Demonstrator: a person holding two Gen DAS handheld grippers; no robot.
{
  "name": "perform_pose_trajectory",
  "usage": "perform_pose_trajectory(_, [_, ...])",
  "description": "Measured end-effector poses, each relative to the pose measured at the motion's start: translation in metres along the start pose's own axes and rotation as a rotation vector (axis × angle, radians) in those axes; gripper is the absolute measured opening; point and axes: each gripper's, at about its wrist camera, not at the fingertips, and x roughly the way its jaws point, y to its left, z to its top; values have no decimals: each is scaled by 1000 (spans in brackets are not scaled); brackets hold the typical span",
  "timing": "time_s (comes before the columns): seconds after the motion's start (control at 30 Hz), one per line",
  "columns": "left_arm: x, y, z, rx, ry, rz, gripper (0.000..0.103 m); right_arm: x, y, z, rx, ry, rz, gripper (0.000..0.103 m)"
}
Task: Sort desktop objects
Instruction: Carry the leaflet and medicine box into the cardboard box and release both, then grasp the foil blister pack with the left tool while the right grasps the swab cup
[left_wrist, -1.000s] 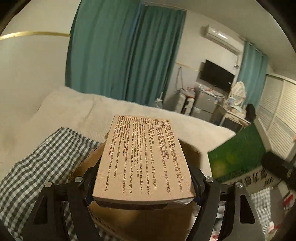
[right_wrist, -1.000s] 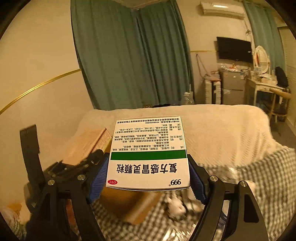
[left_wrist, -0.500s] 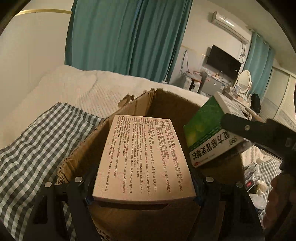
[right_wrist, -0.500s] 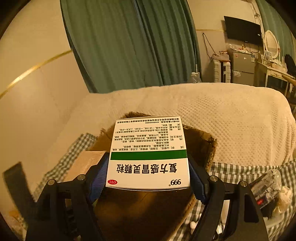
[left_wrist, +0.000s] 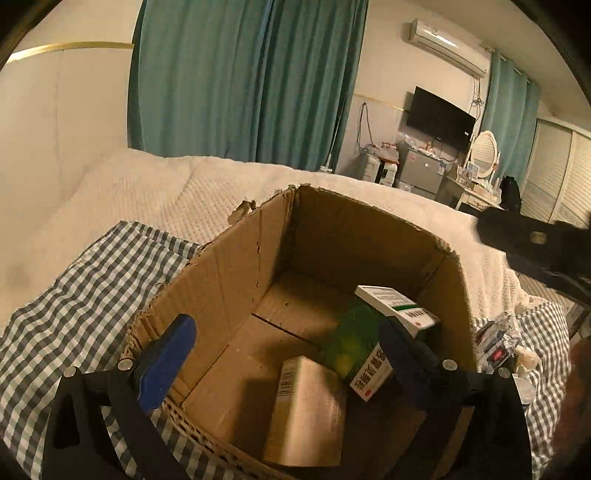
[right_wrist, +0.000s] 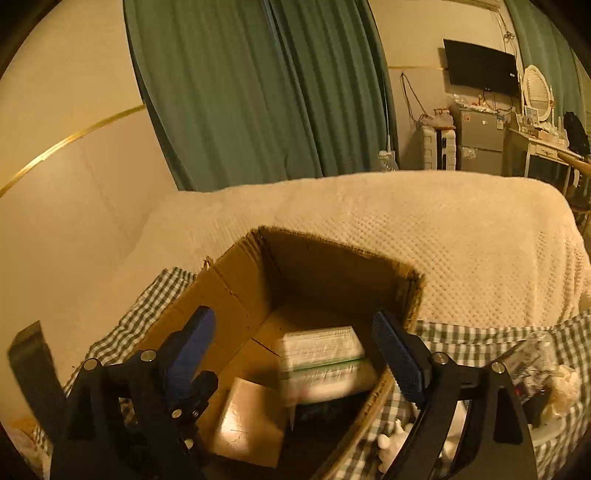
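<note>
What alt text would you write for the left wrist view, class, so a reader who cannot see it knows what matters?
An open cardboard box on a checked cloth holds two medicine cartons, a tan one beside a green and white one. The left gripper hangs over it, its jaws just opened, nothing between them. A cream blanket and teal curtains lie behind.

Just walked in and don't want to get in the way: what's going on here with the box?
A person is sorting with a handheld gripper in each hand. Both have just been opening over the cardboard box: the left gripper and right gripper have nothing between their fingers now. The tan box and the green-and-white medicine box are inside the carton.
</note>
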Motion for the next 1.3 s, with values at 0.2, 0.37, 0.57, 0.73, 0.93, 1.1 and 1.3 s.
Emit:
perform_pose_trajectory(0.2, [-39, -23, 1, 49, -37, -45, 102, -70, -26, -9, 1, -33, -71, 88])
perform_pose_trajectory(0.37, [-78, -63, -3, 91, -47, -92, 102, -146, -63, -30, 9, -72, -201, 88])
perform_pose_trajectory(0.57, [-94, -120, -32, 130, 51, -157, 102, -199, -103, -63, 46, -71, -280, 88])
perform_pose_trajectory(0.73, [-88, -155, -72, 148, 142, -162, 102, -209, -130, -92, 77, -60, -291, 88])
perform_pose_trajectory(0.93, [-55, -172, -125, 202, 266, -105, 102, -204, -153, -123, 99, -42, -284, 88])
perform_pose_trajectory(1.1, [-33, -186, -161, 273, 356, -125, 102, -191, -171, -148, 130, -8, -280, 88])
perform_pose_trajectory(1.3, [2, -194, -182, 314, 452, -98, 102, -180, -180, -159, 146, 18, -287, 88])
